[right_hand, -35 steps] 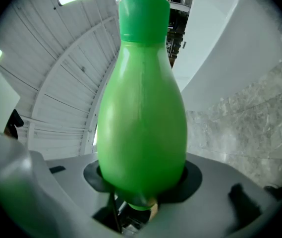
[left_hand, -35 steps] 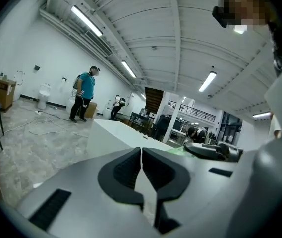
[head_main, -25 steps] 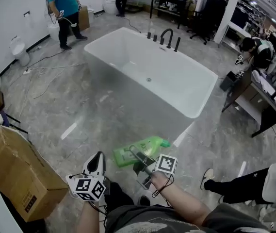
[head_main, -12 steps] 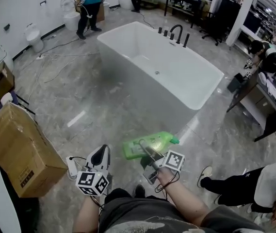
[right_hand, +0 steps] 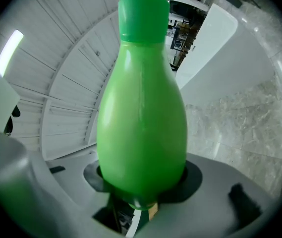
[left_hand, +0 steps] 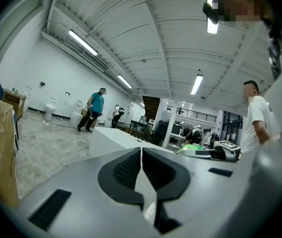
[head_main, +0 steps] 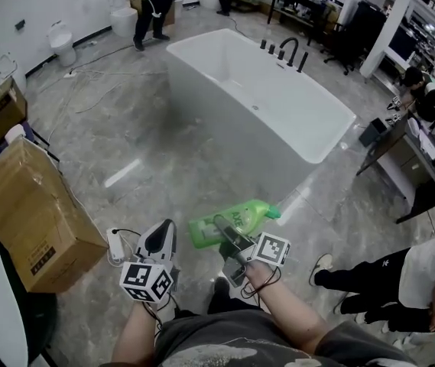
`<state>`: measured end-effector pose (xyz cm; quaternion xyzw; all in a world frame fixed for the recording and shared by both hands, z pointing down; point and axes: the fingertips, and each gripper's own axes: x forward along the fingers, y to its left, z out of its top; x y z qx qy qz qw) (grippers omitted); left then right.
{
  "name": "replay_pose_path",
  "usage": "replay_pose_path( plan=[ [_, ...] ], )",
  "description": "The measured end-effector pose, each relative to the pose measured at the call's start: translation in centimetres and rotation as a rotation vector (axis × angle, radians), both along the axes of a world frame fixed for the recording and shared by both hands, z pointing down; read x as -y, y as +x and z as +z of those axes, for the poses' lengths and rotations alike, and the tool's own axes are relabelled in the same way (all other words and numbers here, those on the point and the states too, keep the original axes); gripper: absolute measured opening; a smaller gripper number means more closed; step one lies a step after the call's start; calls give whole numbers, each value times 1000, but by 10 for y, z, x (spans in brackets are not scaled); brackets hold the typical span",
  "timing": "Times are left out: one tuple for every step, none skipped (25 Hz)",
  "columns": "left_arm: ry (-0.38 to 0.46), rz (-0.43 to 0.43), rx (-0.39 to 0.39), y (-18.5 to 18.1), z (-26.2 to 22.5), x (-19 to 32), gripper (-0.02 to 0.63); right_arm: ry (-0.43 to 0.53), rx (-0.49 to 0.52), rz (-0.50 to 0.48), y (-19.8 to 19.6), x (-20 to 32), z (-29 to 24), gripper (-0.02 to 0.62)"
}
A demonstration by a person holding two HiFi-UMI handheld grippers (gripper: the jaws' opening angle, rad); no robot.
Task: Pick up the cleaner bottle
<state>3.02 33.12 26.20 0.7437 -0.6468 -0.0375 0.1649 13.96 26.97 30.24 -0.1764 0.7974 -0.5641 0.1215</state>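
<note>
Right hand-held gripper [head_main: 225,234] is clamping the green cleaner bottle [head_main: 244,214], holding it sideways above the floor [head_main: 163,151]. Left hand-held gripper [head_main: 160,239] is hanging beside it, jaws together, empty.

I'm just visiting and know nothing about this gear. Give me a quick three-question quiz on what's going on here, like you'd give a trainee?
1. True or false: the left gripper has its fingers shut with nothing between them.
2. What is between the fingers of the right gripper?
A. a white towel
B. a green cleaner bottle
C. a blue sponge
3. Name the large white fixture that stands on the floor beyond both grippers.

Key:
1. True.
2. B.
3. The bathtub.
</note>
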Motion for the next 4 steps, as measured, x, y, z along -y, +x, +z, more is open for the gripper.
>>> replay_pose_path(
  plan=[
    [2, 3, -2, -5, 0, -10, 20, 7, 14, -5, -7, -11, -1, 201],
    [4, 5, -4, -10, 1, -20, 20, 15, 26, -8, -14, -21, -3, 201],
    [6, 5, -6, -15, 2, -29, 18, 20, 35, -9, -21, -31, -3, 201],
    [7, 6, -8, -21, 3, -39, 20, 26, 43, -11, -27, -41, -4, 201]
  ],
)
